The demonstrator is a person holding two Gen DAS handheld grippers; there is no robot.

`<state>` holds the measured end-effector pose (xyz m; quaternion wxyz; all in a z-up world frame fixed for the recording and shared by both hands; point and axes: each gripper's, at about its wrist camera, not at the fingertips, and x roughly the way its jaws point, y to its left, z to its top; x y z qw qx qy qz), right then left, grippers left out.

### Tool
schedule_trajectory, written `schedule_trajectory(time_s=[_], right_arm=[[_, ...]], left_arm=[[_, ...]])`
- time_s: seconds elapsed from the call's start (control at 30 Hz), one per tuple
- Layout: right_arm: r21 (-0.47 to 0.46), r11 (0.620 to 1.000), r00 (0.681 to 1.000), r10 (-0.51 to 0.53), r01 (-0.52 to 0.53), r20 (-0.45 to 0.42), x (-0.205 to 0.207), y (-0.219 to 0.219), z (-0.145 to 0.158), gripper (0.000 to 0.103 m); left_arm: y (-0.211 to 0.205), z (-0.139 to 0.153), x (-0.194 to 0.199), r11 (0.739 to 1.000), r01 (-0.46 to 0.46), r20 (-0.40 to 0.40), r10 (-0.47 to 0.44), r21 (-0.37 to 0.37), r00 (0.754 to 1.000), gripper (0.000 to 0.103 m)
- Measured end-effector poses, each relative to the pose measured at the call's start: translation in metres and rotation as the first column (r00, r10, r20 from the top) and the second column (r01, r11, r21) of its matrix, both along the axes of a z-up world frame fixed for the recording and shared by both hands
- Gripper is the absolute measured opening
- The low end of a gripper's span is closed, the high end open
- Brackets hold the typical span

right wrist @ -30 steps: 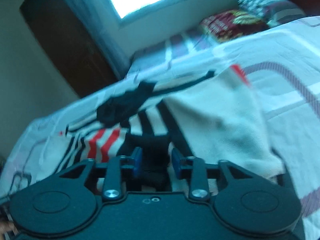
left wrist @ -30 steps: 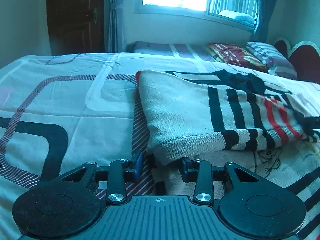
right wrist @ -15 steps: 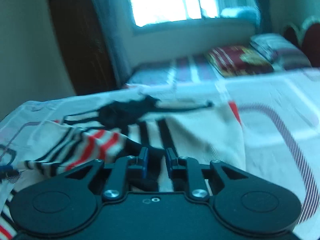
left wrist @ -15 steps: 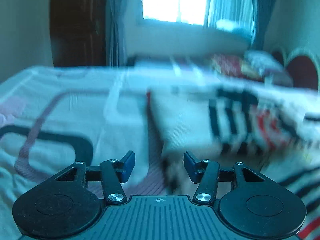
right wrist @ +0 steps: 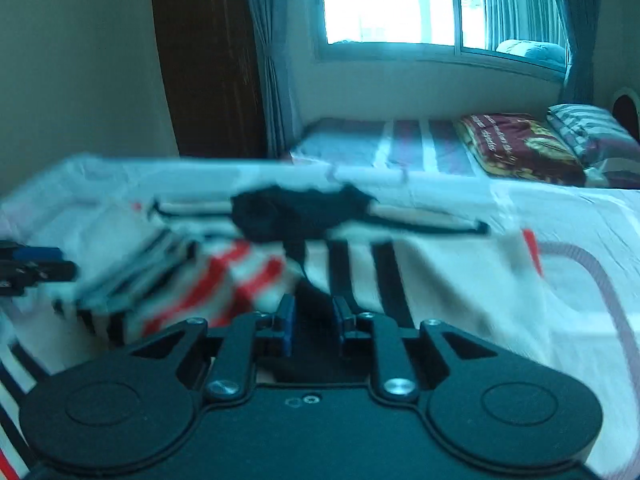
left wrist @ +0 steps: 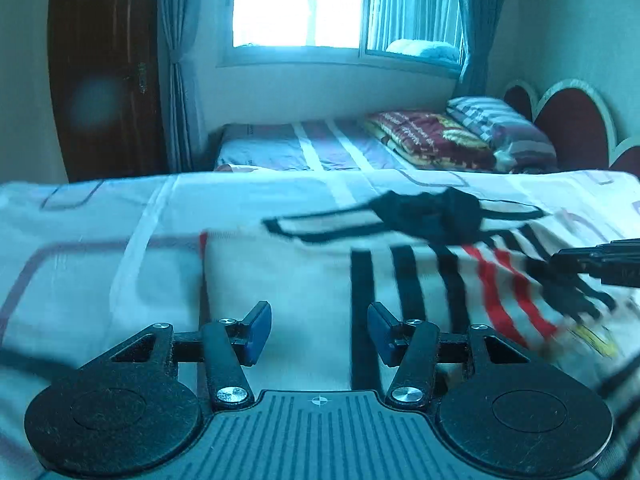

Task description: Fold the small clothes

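A cream knit garment (left wrist: 288, 280) with black and red stripes lies spread on the bed, blurred by motion. A crumpled black piece with thin straps (left wrist: 432, 212) rests on its far edge. My left gripper (left wrist: 318, 332) hovers open over the cream part, with nothing pressed between its blue pads. In the right wrist view the striped garment (right wrist: 440, 280) runs under my right gripper (right wrist: 313, 326), whose pads stand close together on a dark fold of it. The right gripper (left wrist: 600, 266) also shows at the right edge of the left wrist view, with the stripes bunched towards it.
The bed sheet (left wrist: 100, 248) is white with grey and dark line patterns. A second bed (left wrist: 300, 144) with a red blanket (left wrist: 428, 136) and a striped pillow (left wrist: 500, 128) stands beyond, under the window. A dark wooden door (left wrist: 104, 80) is at the far left.
The left gripper let go of the cream hem, opened wider and rose over the garment. The right gripper rolled level and its pads drew closer on the dark fold.
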<state>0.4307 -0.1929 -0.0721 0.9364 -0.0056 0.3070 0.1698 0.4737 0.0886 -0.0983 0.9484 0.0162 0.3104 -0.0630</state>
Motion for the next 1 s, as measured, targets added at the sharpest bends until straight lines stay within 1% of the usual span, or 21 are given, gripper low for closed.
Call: schedule_trajectory(time_s=[0.1,0.17,0.2,0.27,0.3,0.37,0.4,0.47,0.5,0.53,0.57,0.6,0.67,0.7,0.77,0.8,0.87,0.9,0.93,0.97,1.0], right_arm=[[-0.03,0.997,0.997,0.077,-0.077,-0.002,0.019,0.032,-0.007,0.018],[-0.105,0.99,0.995,0.089,-0.092,-0.035,0.031,0.049,-0.021,0.016],[-0.124,0.989,0.996,0.08,-0.083,-0.029,0.034,0.05,-0.028,0.016],[-0.109,0.992,0.998,0.06,-0.062,-0.025,0.035,0.049,-0.026,0.016],[-0.105,0.993,0.998,0.052,-0.055,-0.026,0.034,0.049,-0.022,0.015],[-0.068,0.996,0.998,0.062,-0.061,0.003,0.034,0.05,-0.018,0.018],[-0.058,0.995,0.997,0.077,-0.076,0.01,0.037,0.054,-0.018,0.018],[-0.043,0.994,0.994,0.106,-0.105,0.023,0.042,0.066,-0.019,0.018],[-0.04,0.992,0.993,0.119,-0.118,0.022,0.045,0.072,-0.022,0.017],[-0.06,0.991,0.993,0.117,-0.117,-0.001,0.051,0.077,-0.028,0.017],[-0.081,0.99,0.994,0.113,-0.113,-0.003,0.055,0.08,-0.033,0.017],[-0.098,0.989,0.993,0.116,-0.114,0.015,0.054,0.083,-0.032,0.017],[-0.128,0.984,0.992,0.127,-0.124,0.014,0.052,0.084,-0.027,0.017],[-0.119,0.986,0.993,0.12,-0.117,0.021,0.046,0.08,-0.02,0.019],[-0.072,0.989,0.987,0.136,-0.13,0.085,0.026,0.067,-0.009,0.021],[-0.069,0.989,0.987,0.14,-0.134,0.083,0.02,0.064,-0.008,0.023],[-0.09,0.983,0.986,0.164,-0.16,0.031,0.009,0.058,-0.013,0.021],[-0.109,0.98,0.985,0.172,-0.168,0.027,0.002,0.054,-0.017,0.022],[-0.153,0.974,0.985,0.171,-0.167,0.011,-0.002,0.051,-0.025,0.022],[-0.18,0.97,0.985,0.171,-0.166,0.012,-0.005,0.046,-0.032,0.022],[-0.183,0.971,0.986,0.162,-0.154,0.029,-0.009,0.04,-0.032,0.021]], left_arm=[[-0.002,-0.012,0.033,1.0,-0.004,-0.045,0.004,-0.005,0.999,0.053],[-0.004,-0.029,0.046,1.0,-0.001,-0.088,0.003,0.027,0.996,0.054],[-0.005,-0.035,0.042,0.999,0.002,-0.063,0.0,0.035,0.998,0.058],[-0.001,-0.031,0.038,0.999,-0.024,-0.075,0.026,0.026,0.997,0.059],[0.0,-0.025,0.034,0.999,-0.032,-0.062,0.034,0.025,0.998,0.059],[-0.001,-0.017,0.035,0.999,-0.033,-0.012,0.034,0.035,0.999,0.059],[-0.001,-0.016,0.041,0.999,-0.043,-0.014,0.043,0.03,0.999,0.059],[0.002,-0.02,0.056,0.998,-0.057,-0.035,0.058,0.007,0.998,0.059],[0.003,-0.025,0.066,0.998,-0.068,-0.056,0.068,0.008,0.996,0.059],[0.007,-0.035,0.074,0.997,-0.074,-0.098,0.074,0.001,0.992,0.061],[0.011,-0.038,0.074,0.997,-0.072,-0.083,0.069,-0.026,0.994,0.066],[0.014,-0.038,0.075,0.997,-0.069,-0.088,0.065,-0.042,0.994,0.066],[0.011,-0.028,0.068,0.997,-0.076,-0.087,0.075,-0.013,0.993,0.066],[0.01,-0.022,0.056,0.997,-0.072,-0.055,0.071,-0.014,0.996,0.066],[0.004,-0.012,0.029,0.999,-0.037,-0.014,0.036,-0.033,0.999,0.067],[-0.003,-0.012,0.017,1.0,-0.024,-0.003,0.024,-0.011,1.0,0.067],[-0.016,-0.02,0.0,0.999,-0.001,-0.013,0.001,0.043,1.0,0.067],[-0.018,-0.027,-0.006,0.998,0.008,-0.034,-0.006,0.061,0.999,0.067],[-0.018,-0.036,-0.01,0.996,0.007,-0.052,-0.002,0.091,0.999,0.068],[-0.016,-0.042,-0.017,0.994,0.001,-0.023,0.002,0.111,1.0,0.074],[-0.012,-0.042,-0.021,0.993,-0.014,-0.017,0.016,0.114,1.0,0.075]])
